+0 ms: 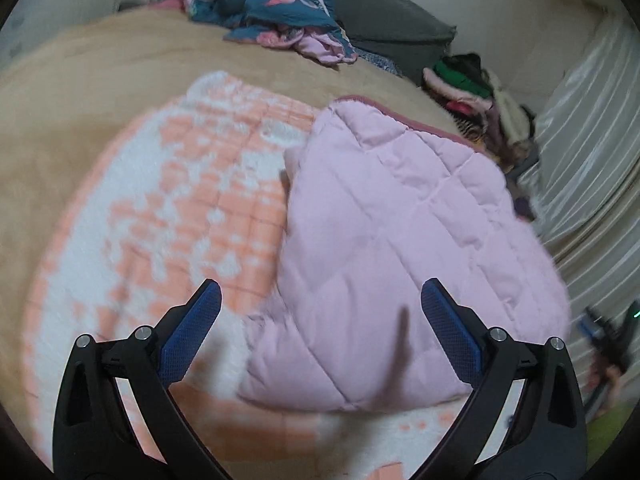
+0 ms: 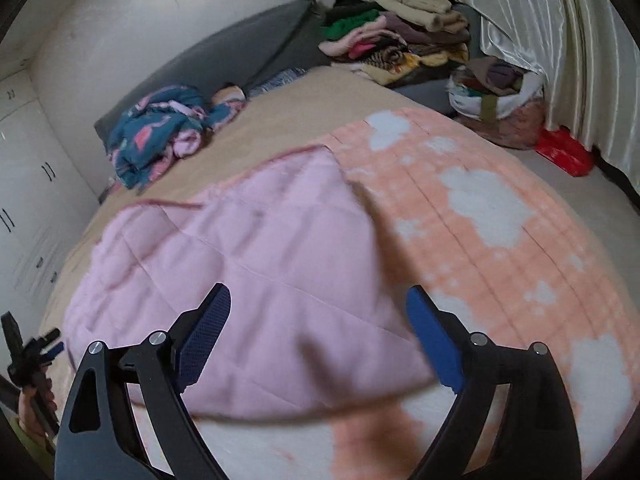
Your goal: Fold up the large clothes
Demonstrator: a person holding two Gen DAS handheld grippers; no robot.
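A large quilted blanket lies on the bed, its pink side (image 1: pixel 400 248) folded over its peach and white patterned side (image 1: pixel 180 216). In the right wrist view the pink flap (image 2: pixel 248 248) covers the left part and the peach side (image 2: pixel 480 216) lies to the right. My left gripper (image 1: pixel 320 312) is open and empty above the pink fold's near edge. My right gripper (image 2: pixel 320 320) is open and empty above the pink flap. Each gripper shows small in the other's view, the right gripper (image 1: pixel 612 332) at the far right, the left gripper (image 2: pixel 32 356) at the far left.
The bed has a tan cover (image 1: pixel 120 60). A crumpled blue and pink garment (image 1: pixel 276 4) and a grey pillow (image 1: pixel 384 20) lie at its head. A stack of folded clothes (image 2: pixel 400 36), a full bag (image 2: pixel 496 92), a red bag (image 2: pixel 564 152) and white curtains (image 2: pixel 560 40) stand beyond.
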